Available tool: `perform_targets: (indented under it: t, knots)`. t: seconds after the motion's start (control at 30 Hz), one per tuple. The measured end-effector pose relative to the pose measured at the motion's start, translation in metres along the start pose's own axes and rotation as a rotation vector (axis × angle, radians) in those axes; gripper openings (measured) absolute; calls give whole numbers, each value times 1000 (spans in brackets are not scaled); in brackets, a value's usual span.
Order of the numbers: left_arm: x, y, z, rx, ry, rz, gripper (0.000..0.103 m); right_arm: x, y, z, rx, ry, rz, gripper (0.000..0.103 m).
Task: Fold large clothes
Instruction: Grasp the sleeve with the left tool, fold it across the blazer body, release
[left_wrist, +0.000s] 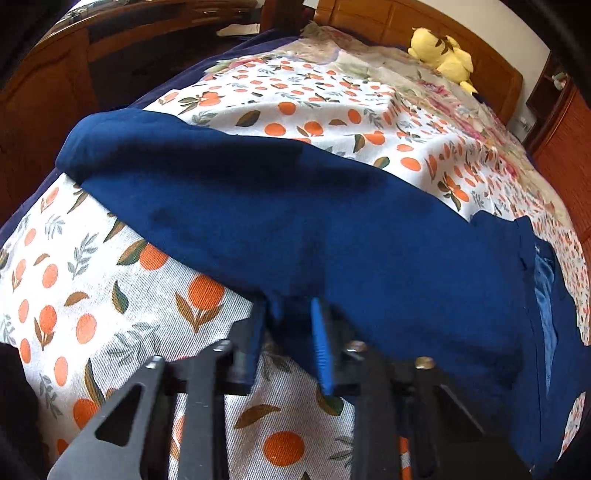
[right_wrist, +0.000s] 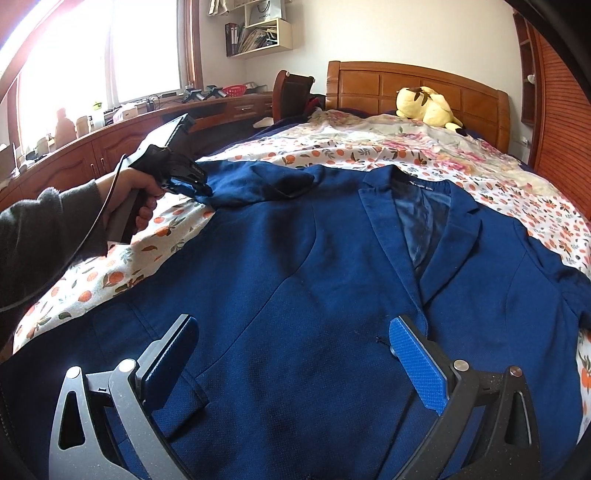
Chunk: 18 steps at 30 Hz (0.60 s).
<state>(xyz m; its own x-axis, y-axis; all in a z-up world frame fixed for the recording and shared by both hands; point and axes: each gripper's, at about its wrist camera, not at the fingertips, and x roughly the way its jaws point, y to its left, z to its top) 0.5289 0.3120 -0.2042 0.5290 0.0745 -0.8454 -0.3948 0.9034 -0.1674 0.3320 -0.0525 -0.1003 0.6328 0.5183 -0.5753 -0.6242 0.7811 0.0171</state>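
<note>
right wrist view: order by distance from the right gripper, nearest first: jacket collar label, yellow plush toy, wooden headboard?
From the right gripper, open above the navy blue jacket:
1. White collar label on the jacket, ahead and slightly right.
2. Yellow plush toy, far end of the bed, right of centre.
3. Wooden panelled headboard, right behind the toy, farthest.

Matt blue cloth jacket (right_wrist: 295, 295), satiny lining (right_wrist: 421, 229)

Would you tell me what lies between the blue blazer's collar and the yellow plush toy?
Only floral bedspread separates collar and plush toy, per the right wrist view.
</note>
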Motion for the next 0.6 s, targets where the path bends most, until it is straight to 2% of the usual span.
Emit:
perform_targets:
  t: [0.07, 0.13, 0.27, 0.43, 0.6]
  knots:
    - [-2, -3, 4, 14, 13, 5, 5, 0, 0, -1, 1, -1, 2, 103]
    - [-7, -6, 8, 34, 4, 15, 3, 0, 0, -1, 1, -2, 2, 103]
    - [-48, -31, 5, 123, -88, 35, 3, 1, -1, -2, 9, -5, 6, 103]
    - [-120, -94, -16, 312, -217, 10, 2, 0, -3, -2, 20, -14, -1, 103]
    - [-168, -153, -41, 429, -277, -44, 2, -20, -3, 0, 9, -35, -38, 103]
